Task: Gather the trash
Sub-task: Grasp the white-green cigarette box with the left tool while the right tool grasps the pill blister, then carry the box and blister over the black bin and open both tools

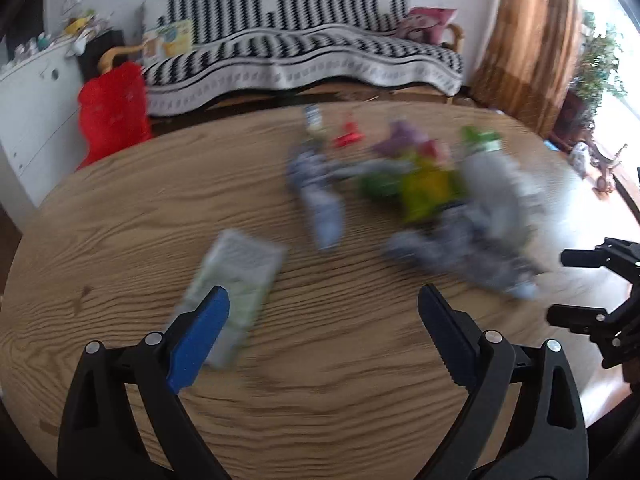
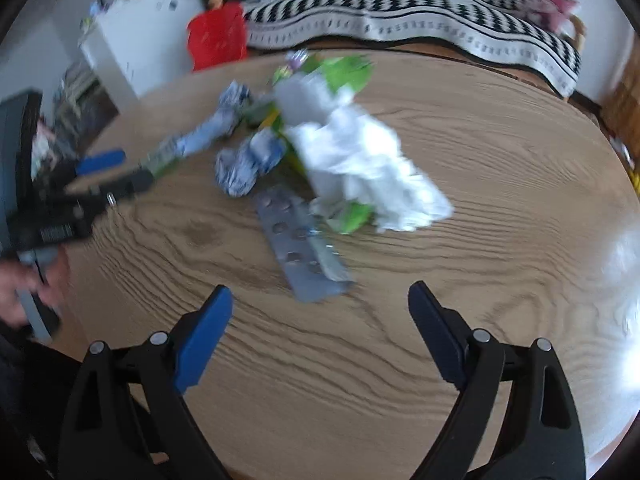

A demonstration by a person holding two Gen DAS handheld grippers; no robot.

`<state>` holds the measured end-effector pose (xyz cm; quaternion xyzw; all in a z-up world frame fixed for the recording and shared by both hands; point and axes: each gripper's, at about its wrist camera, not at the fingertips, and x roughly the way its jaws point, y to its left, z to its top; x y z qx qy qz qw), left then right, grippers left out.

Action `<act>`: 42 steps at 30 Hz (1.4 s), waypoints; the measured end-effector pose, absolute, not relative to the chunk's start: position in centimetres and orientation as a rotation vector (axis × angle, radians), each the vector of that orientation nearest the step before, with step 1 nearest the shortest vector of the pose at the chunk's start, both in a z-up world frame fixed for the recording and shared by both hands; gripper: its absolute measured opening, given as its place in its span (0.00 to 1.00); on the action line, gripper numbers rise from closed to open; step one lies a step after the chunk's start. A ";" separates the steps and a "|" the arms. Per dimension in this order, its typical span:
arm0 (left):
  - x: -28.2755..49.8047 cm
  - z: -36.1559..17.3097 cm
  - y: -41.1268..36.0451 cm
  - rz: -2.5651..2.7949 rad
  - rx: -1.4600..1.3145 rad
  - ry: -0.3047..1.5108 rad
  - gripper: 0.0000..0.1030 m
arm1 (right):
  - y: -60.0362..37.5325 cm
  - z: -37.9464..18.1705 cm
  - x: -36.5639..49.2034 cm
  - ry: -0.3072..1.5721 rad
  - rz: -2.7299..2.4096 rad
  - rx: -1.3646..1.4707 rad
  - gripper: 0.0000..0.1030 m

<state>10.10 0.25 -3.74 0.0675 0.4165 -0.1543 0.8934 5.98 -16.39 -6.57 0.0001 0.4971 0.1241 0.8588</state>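
Trash heap [image 2: 320, 136] on round wooden counter [image 2: 480, 160], upper centre of right wrist view — tissue [image 2: 360, 160], green wrappers, crumpled blue-grey paper, all touching or overlapping. Blister pack [image 2: 304, 240] lies at heap's near edge, closest to right gripper [image 2: 320, 304].

Right gripper: jaws wide apart, empty — likely set for first pick.

Left gripper [image 1: 324, 300]: jaws apart, nothing clamped. Pale packet [image 1: 236, 280] lies apart from heap, partly behind left pad.

Frames blurred; finer detail unreadable.
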 end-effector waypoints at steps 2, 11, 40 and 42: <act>10.7 -4.6 2.0 -0.312 0.142 0.882 0.90 | -15.3 -7.5 6.5 1.051 0.253 -0.029 0.84; 14.3 -7.4 4.4 -0.301 0.166 0.917 0.90 | -13.0 -9.3 7.9 1.042 0.240 -0.120 0.77; 12.4 -2.9 0.8 -0.229 0.128 0.852 0.56 | -21.9 -0.9 -0.7 0.906 0.251 0.077 0.34; 11.0 -0.9 -1.7 -0.270 0.132 0.808 0.56 | -24.2 -0.1 -1.8 0.887 0.218 0.102 0.34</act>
